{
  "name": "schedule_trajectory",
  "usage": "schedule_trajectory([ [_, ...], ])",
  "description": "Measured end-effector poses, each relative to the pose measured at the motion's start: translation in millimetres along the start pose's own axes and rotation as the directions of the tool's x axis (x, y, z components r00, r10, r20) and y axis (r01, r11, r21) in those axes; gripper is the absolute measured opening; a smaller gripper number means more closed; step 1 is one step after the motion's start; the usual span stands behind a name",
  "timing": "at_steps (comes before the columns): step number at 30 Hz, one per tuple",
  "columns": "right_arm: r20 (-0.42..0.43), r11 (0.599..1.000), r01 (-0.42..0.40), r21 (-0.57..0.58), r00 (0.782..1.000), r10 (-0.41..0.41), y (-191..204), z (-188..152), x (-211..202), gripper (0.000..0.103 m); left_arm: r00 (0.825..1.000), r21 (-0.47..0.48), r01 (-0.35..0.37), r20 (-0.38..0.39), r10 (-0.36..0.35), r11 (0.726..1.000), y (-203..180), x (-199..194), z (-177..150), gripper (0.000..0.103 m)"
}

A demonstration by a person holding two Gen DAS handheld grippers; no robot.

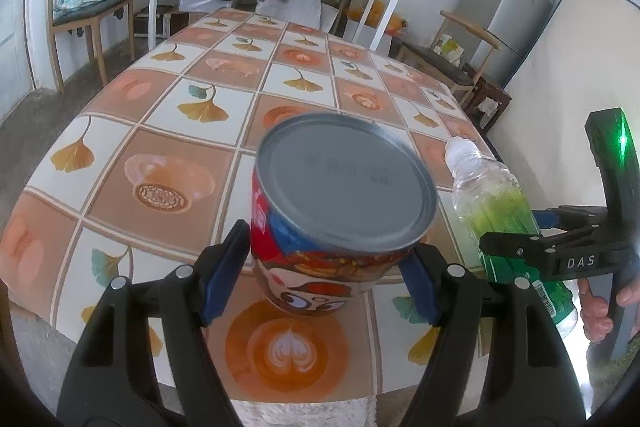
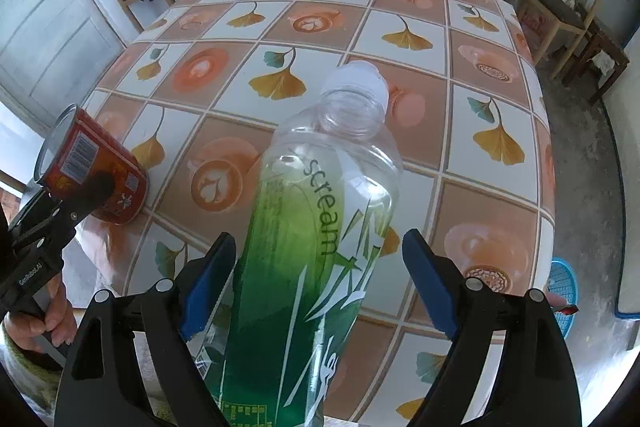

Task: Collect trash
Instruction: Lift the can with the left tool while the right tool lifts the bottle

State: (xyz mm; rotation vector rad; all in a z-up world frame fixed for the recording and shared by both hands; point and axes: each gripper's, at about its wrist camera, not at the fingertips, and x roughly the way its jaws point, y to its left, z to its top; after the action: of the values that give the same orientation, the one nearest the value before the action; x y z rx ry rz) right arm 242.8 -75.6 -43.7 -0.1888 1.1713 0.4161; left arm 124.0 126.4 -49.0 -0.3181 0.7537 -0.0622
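The left gripper (image 1: 320, 267) clamped a red can (image 1: 332, 223) above the table (image 1: 168, 107); the right gripper (image 2: 316, 283) stood wide around a bottle (image 2: 320, 227), contact unclear.

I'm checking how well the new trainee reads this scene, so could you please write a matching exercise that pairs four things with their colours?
Things:
1. can
2. bottle
3. basket
4. fridge

Colours:
A. clear, with a green label and a white cap
B. red, with a grey end
C. blue
D. silver

Pairs: 1-B, 2-A, 3-C, 4-D
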Motion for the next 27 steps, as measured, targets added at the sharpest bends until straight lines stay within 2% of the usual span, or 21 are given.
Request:
schedule_trajectory([
  [4, 0.005, 1.0, -0.007, 0.006, 1.0, 0.007, 0.5, -0.2, 0.5, 0.082, 1.0, -0.017, 0.007, 0.004, -0.007, 1.0, 1.0, -0.3, 1.2, 0.068],
  [8, 0.006, 1.0, -0.023, 0.009, 1.0, 0.022, 2.7, -1.2, 1.0, 0.069, 1.0, -0.012, 0.009, 0.013, -0.009, 1.0, 2.5, 0.2, 1.6, 0.068],
  [11, 0.021, 1.0, -0.011, 0.018, 1.0, 0.011, 3.7, -2.0, -0.1, 0.066, 1.0, -0.004, 0.01, 0.019, -0.01, 1.0, 2.7, -0.1, 0.4, 0.068],
  [19, 0.039, 0.997, 0.038, 0.06, 0.998, -0.04, -2.8, -4.0, -4.2, 0.064, 1.0, -0.003, 0.01, 0.024, -0.01, 1.0, 3.0, -2.1, -1.8, 0.068],
  [27, 0.027, 0.997, 0.059, 0.049, 0.998, -0.06, -0.5, -5.7, -2.9, 0.064, 1.0, -0.017, 0.009, 0.014, -0.009, 1.0, 3.5, -2.3, -2.2, 0.068],
])
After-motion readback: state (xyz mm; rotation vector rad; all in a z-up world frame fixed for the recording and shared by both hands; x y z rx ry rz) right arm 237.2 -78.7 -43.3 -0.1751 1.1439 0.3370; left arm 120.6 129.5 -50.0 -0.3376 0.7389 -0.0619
